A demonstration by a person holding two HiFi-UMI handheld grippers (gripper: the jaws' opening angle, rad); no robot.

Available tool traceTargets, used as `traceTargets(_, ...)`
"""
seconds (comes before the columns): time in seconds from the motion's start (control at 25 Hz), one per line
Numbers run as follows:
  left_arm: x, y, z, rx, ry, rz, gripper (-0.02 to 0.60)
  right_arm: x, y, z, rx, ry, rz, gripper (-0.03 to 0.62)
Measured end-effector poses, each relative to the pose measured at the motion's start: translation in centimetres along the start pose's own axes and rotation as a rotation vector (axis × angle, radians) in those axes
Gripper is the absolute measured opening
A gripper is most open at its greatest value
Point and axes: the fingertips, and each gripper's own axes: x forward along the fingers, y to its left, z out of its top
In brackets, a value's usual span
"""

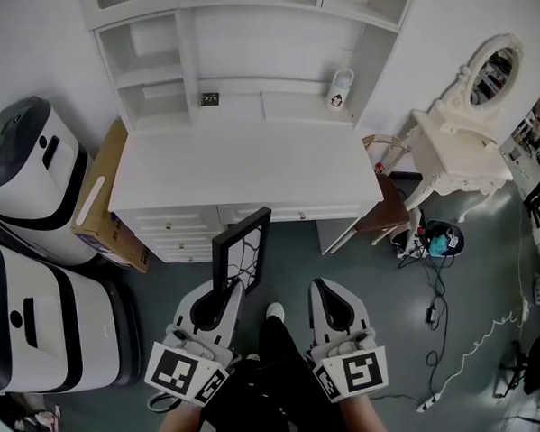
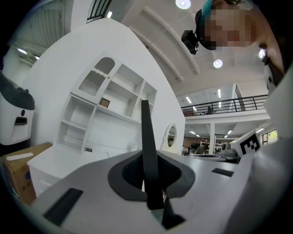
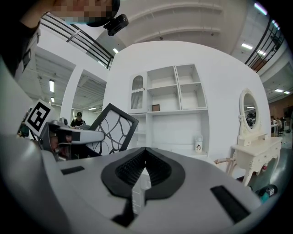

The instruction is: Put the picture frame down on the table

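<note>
Nearest the person, the right gripper point(image 1: 324, 291) is level and idle: its jaws are clenched together with nothing between them. Just beside it, the left gripper point(image 1: 226, 299) has its jaws grasping the lower edge of the picture frame point(image 1: 242, 248), a black-bordered rectangle with a pale panel crossed by curving dark lines. The frame is in the air, short of the worktop point(image 1: 249, 166), above the grey floor in front of the drawers. It stands roughly upright with its long axis running up and down and leaning a little. In the left gripper view it shows edge-on as a thin dark bar rising out of the jaws, so its thin edges point towards the person and towards the desk. Its broad faces look to either side, and one of them is turned towards the right gripper. This looks like the carrying step, with the putting-down not yet begun. The next move probably calls for bringing the frame forward over the bare white worktop, lowering it until an edge or face bears on the surface, and only then letting go. Beyond stands the shelf unit point(image 1: 158, 54), with a small bottle point(image 1: 340, 88) at the back right.
</note>
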Motion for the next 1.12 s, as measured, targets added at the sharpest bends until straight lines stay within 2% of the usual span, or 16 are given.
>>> traceTargets(0.28, 0.4, 0.5, -0.2, 0.005, -0.008, 0.019, 0.025, 1.5, -0.3, -0.7, 0.009, 0.003, 0.028, 0.002)
traceTargets(0.44, 1.7, 2.3, 0.2, 0.012, -0.016, 0.044, 0.025, 4.3, -0.1, -0.3, 0.010, -0.008, 0.073, 0.002)
traceTargets(1.12, 12.5, 9.8, 2.5, 0.028, -0.029, 0.178, 0.025, 18.4, -6.2, 2.1, 0.007, -0.003, 0.220, 0.002)
